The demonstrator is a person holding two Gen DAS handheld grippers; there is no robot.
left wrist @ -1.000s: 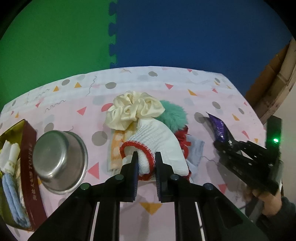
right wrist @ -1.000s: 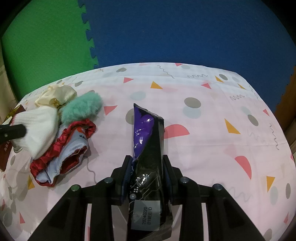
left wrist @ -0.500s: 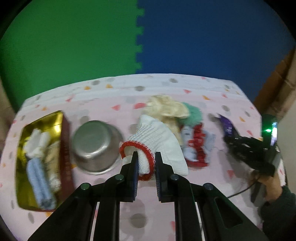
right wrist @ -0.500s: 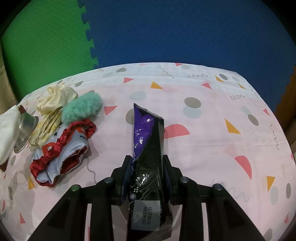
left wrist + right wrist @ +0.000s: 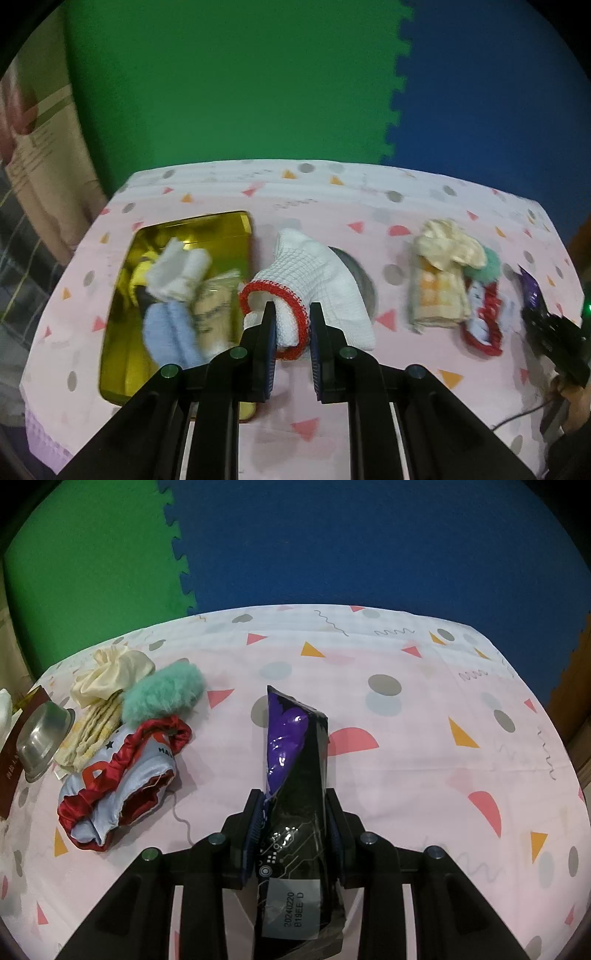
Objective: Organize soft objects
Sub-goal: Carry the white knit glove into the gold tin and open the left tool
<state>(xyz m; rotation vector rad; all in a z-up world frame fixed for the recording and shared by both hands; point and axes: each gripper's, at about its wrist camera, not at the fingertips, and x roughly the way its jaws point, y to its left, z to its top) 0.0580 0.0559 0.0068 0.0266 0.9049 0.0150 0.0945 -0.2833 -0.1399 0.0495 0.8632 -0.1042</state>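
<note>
A white knit glove [image 5: 317,273] with a red cuff hangs in my left gripper [image 5: 292,326], which is shut on the cuff, above the table between the gold tin [image 5: 221,225] and the steel bowl [image 5: 364,280]. The tin holds several folded cloths. My right gripper [image 5: 295,834] is shut on a black and purple pouch [image 5: 295,760] over the table's front middle; that gripper also shows in the left wrist view [image 5: 543,314]. On the cloth remain a cream scrunchie [image 5: 110,675], a teal fluffy scrunchie [image 5: 162,694], a yellow folded cloth [image 5: 92,731] and a red-trimmed light blue garment [image 5: 118,779].
The table wears a pink patterned cloth [image 5: 406,720]. Green and blue foam mats form the back wall. The bowl [image 5: 40,734] lies upside down beside the dark red side of the tin [image 5: 9,771]. A person's hand [image 5: 572,398] holds the right gripper at the right edge.
My left gripper has carried the glove leftward, away from the pile and past the bowl, to beside the tin. The right gripper and its pouch have stayed put.
</note>
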